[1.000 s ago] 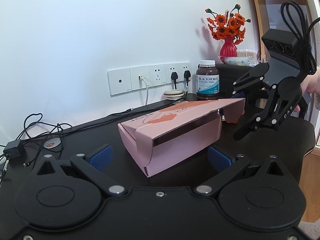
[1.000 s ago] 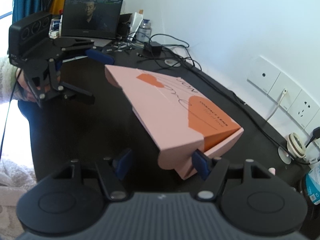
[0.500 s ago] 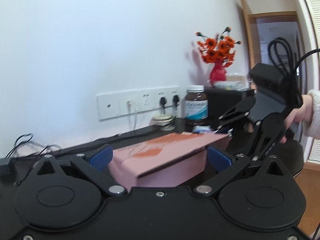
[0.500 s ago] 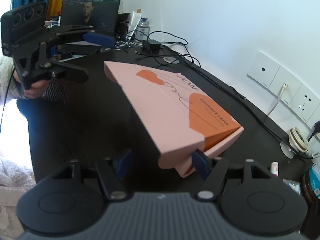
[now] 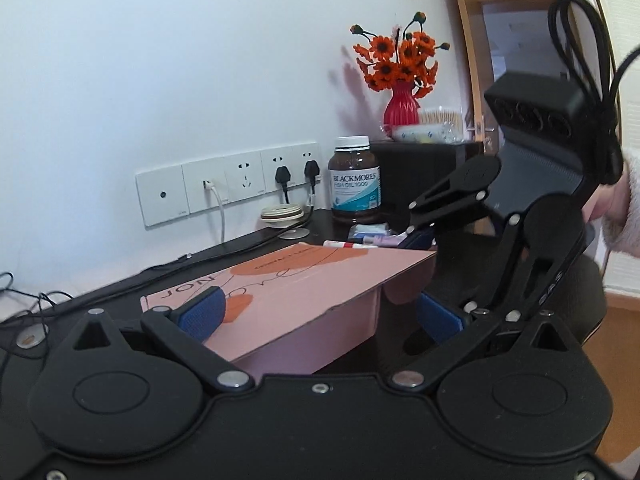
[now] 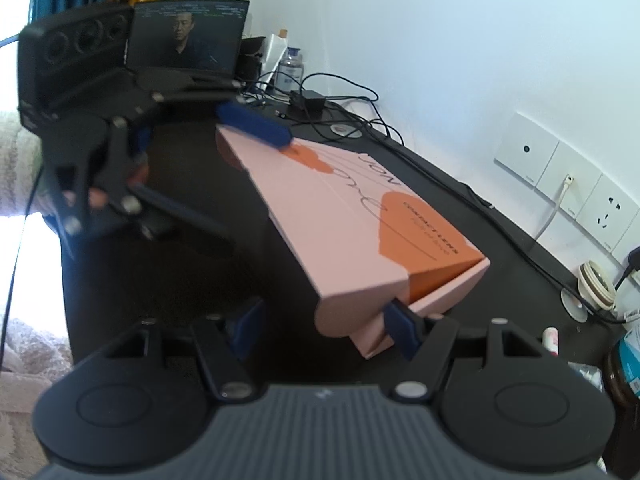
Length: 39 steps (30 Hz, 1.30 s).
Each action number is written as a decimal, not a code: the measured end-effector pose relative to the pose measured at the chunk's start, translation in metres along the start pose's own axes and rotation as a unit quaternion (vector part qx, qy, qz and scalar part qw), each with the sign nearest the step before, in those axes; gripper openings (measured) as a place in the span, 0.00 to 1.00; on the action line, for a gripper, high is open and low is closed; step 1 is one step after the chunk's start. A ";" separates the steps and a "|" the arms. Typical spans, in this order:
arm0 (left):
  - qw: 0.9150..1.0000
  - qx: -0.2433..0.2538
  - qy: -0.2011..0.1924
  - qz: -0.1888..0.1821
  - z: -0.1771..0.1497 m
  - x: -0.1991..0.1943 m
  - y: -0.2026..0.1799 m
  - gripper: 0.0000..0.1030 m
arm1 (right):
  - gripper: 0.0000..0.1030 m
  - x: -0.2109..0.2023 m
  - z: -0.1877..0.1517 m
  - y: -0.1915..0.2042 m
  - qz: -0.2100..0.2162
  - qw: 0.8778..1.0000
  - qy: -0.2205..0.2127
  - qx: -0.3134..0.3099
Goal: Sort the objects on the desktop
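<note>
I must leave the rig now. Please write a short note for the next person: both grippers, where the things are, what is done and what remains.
Left hand-held gripper: open, straddling one end of the pink box, with one pad over the lid's corner. No grip.
Right hand-held gripper: open, at the box's other end, with one pad beside the raised lid edge.
Box: on the black desk, lid ajar. Its inside is not visible.
Fish oil bottle and a small tube are out on the desk near the wall sockets.
Done: nothing visibly sorted.
Left: probably open the lid fully, then put the small things away.
</note>
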<state>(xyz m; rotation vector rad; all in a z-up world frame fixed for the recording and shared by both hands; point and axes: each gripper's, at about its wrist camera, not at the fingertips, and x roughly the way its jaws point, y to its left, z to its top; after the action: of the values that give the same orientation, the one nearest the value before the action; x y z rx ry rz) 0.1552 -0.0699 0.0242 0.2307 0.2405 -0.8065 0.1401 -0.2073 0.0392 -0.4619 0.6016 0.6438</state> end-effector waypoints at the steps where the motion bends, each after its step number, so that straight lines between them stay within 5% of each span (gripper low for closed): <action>1: 1.000 0.001 0.001 0.000 0.000 0.000 0.000 1.00 | 0.64 0.000 -0.001 0.000 0.001 1.000 -0.002 -0.001; 39: 0.999 0.039 0.024 0.015 -0.003 0.002 -0.010 1.00 | 0.65 -0.019 -0.011 0.002 0.048 0.999 -0.009 -0.021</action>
<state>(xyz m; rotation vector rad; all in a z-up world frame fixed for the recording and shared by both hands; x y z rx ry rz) 0.1488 -0.0769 0.0199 0.3260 0.2507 -0.7823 0.1220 -0.2201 0.0431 -0.4686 0.5956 0.7527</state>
